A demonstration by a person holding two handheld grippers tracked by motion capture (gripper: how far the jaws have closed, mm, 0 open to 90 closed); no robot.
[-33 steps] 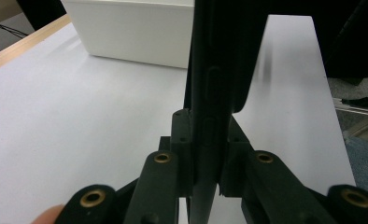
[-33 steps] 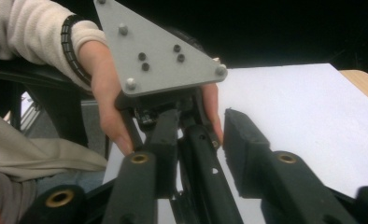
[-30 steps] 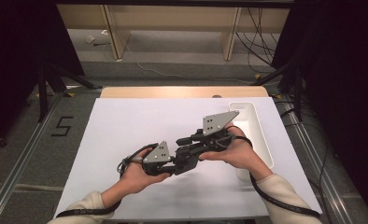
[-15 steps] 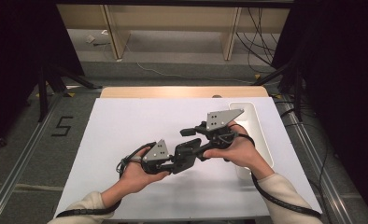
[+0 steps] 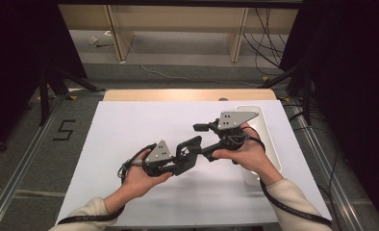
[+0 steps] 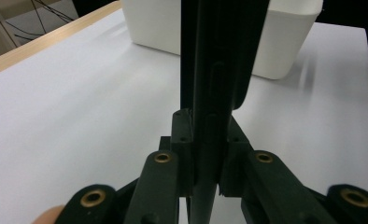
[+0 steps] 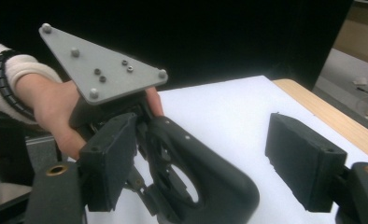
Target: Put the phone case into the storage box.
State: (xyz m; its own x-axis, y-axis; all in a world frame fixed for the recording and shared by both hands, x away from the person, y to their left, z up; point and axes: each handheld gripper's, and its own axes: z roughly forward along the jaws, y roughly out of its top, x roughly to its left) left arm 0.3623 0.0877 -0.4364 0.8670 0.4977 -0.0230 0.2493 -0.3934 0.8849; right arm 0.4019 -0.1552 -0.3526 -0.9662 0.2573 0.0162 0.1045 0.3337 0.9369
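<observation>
A flat black plastic piece with an oval hole (image 5: 191, 146) is held over the middle of the white table. My left gripper (image 5: 183, 158) is shut on it; in the left gripper view the piece (image 6: 215, 56) stands edge-on, clamped between the jaws (image 6: 205, 140). My right gripper (image 5: 205, 141) is open around the piece's other end, and its jaws have just been opening. In the right gripper view the piece (image 7: 205, 182) lies close to one pad (image 7: 107, 158), while the other pad (image 7: 303, 163) stands well clear of it.
A white bin (image 5: 269, 144) stands at the table's right side, just behind the right hand. A wooden strip (image 5: 187, 95) runs along the far edge of the white tabletop (image 5: 130, 130). Metal rails flank the table.
The right gripper's jaws have spread apart and let go of the black piece. The right hand has drawn slightly to the right. The left hand has kept still with the piece in its grip.
</observation>
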